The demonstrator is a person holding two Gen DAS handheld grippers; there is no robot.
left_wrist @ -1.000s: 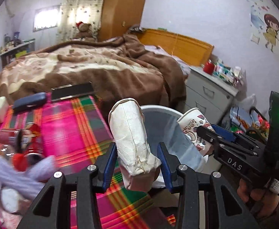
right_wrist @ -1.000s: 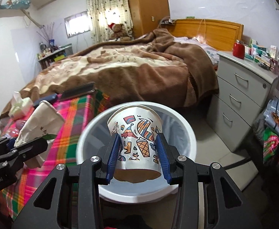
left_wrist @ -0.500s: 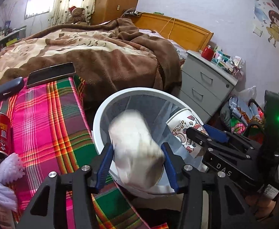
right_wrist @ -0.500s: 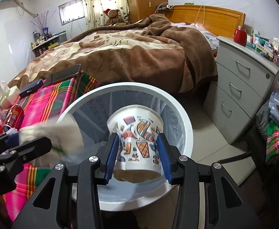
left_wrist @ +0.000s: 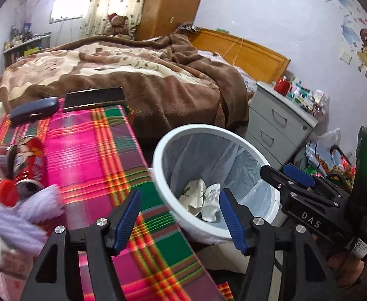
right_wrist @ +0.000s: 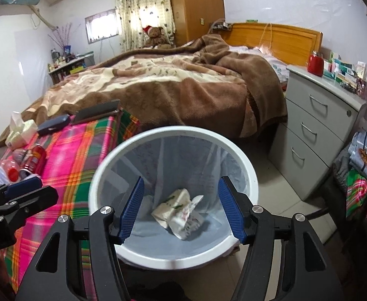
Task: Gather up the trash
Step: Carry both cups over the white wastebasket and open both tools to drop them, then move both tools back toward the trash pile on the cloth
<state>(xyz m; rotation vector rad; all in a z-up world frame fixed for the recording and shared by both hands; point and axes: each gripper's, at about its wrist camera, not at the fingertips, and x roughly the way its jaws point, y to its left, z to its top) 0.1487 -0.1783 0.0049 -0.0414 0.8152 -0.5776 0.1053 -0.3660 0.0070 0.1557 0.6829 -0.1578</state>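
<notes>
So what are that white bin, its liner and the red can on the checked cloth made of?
The bin looks like smooth, slightly glossy white plastic, going by its even moulded rim. Its liner seems thin translucent plastic film, wrinkled and see-through. The red can is probably printed metal, given its shiny silvery end.

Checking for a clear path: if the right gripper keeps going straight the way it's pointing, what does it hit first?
Probably the crumpled trash at the bottom of the white bin. The right gripper is open and empty, aimed into the bin's mouth; depth is unclear.
</notes>
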